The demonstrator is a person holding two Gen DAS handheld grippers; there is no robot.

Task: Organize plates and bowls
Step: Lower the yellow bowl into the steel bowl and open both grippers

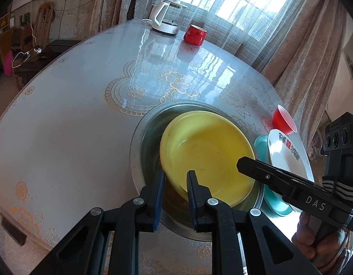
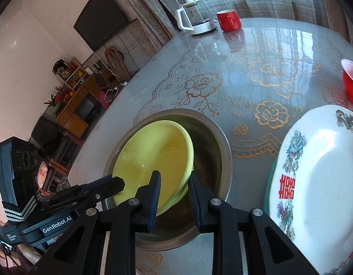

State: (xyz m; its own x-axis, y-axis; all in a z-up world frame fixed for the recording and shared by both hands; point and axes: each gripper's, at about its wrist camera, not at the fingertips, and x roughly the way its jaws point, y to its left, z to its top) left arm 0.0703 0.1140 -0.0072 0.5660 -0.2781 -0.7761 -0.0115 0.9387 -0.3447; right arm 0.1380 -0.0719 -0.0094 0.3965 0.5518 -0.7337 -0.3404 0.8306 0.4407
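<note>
A yellow bowl (image 1: 206, 155) sits tilted inside a metal basin (image 1: 142, 137) on the table; both also show in the right wrist view, the bowl (image 2: 153, 155) in the basin (image 2: 213, 142). My left gripper (image 1: 175, 183) has its jaws astride the bowl's near rim, slightly apart. My right gripper (image 2: 174, 188) straddles the bowl's opposite rim, jaws slightly apart. A white patterned plate (image 2: 318, 174) lies on a teal plate (image 1: 261, 146) to the right. A small red bowl (image 1: 283, 119) stands beyond them.
A red mug (image 1: 194, 34) and a white kettle (image 1: 165, 18) stand at the table's far edge by the curtained window. The glossy flowered tablecloth (image 1: 85, 114) spreads to the left. A cabinet and chairs are off the table's left side.
</note>
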